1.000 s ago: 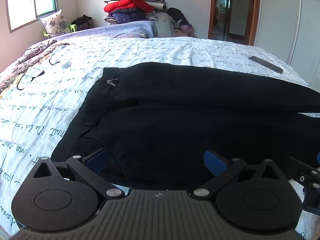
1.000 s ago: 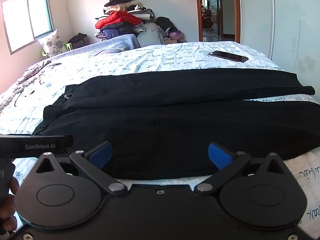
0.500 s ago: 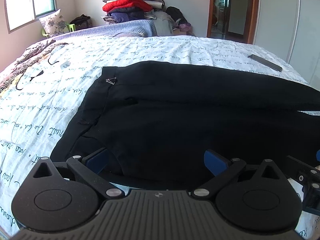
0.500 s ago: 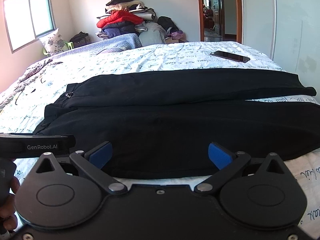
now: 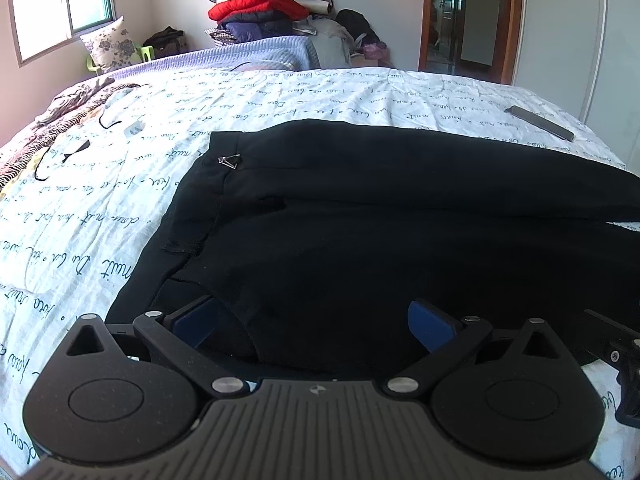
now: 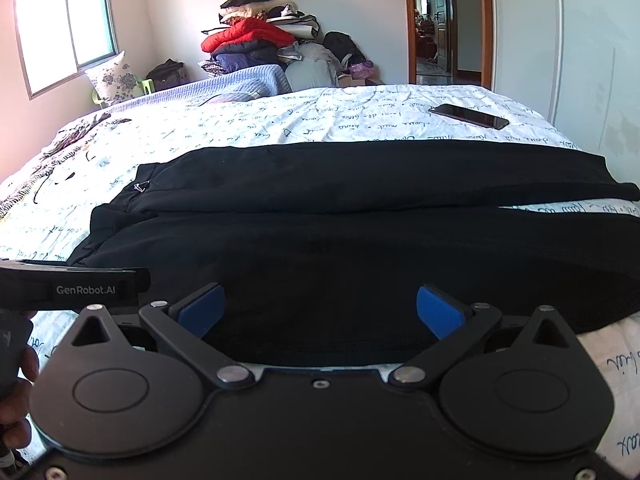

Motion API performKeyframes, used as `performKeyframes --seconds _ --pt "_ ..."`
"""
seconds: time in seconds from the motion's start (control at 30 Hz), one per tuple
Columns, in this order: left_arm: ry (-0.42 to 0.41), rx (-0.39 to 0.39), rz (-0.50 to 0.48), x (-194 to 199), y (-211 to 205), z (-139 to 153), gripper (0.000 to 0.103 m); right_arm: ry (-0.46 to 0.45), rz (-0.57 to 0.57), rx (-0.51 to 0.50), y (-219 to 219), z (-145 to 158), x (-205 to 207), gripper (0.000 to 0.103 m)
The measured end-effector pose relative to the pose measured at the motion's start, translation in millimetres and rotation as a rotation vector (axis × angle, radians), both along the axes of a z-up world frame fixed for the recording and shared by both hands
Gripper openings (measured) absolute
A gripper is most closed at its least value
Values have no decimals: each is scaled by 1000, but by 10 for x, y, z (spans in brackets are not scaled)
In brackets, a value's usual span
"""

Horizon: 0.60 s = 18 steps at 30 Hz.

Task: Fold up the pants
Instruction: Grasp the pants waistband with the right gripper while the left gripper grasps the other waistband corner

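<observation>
Black pants (image 5: pixel 400 232) lay flat on bed (image 5: pixel 280 92); left gripper (image 5: pixel 314 322) and right gripper (image 6: pixel 320 308) both spread at six o'clock hem.

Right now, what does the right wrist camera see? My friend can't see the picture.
Black pants lie spread flat across a white bed sheet with writing on it, the two legs running to the right. The right gripper sits at their near edge, blue fingers wide apart. A dark phone lies farther back.

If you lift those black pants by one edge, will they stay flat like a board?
Probably not. The black pants lie soft and creased on the bed sheet, so they would likely droop. Spread this wide, the far leg would probably drag behind.
</observation>
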<state>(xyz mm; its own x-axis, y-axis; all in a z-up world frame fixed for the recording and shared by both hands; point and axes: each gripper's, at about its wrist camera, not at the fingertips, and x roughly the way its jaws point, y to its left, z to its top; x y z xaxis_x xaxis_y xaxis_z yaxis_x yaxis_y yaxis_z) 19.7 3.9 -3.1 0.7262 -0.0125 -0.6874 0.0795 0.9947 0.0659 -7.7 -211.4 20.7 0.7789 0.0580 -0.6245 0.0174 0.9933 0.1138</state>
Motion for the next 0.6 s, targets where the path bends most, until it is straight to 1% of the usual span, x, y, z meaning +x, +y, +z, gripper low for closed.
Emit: performKeyframes --seconds 0.07,0.17,0.23,0.33,0.4,0.47,0.53,0.6 --pt "-10 9 -11 66 62 35 103 -32 66 8 -2 62 77 103" --pt "-44 61 -21 250 229 131 103 -147 206 -28 8 213 241 103" --pt "-60 90 -23 424 380 201 103 -220 278 -103 48 308 423 103" --pt "-71 124 -17 754 622 292 103 -260 351 -224 143 362 816 103" --pt "-86 148 -41 990 754 324 103 -237 429 -250 188 349 1147 103" --pt "-100 185 -75 1238 846 311 103 -156 507 -216 200 299 1552 103" --pt "-105 216 -118 1505 932 270 103 -78 545 -177 215 231 1962 103" --pt "-107 235 -124 1800 1062 204 102 -15 555 -177 243 125 2329 103"
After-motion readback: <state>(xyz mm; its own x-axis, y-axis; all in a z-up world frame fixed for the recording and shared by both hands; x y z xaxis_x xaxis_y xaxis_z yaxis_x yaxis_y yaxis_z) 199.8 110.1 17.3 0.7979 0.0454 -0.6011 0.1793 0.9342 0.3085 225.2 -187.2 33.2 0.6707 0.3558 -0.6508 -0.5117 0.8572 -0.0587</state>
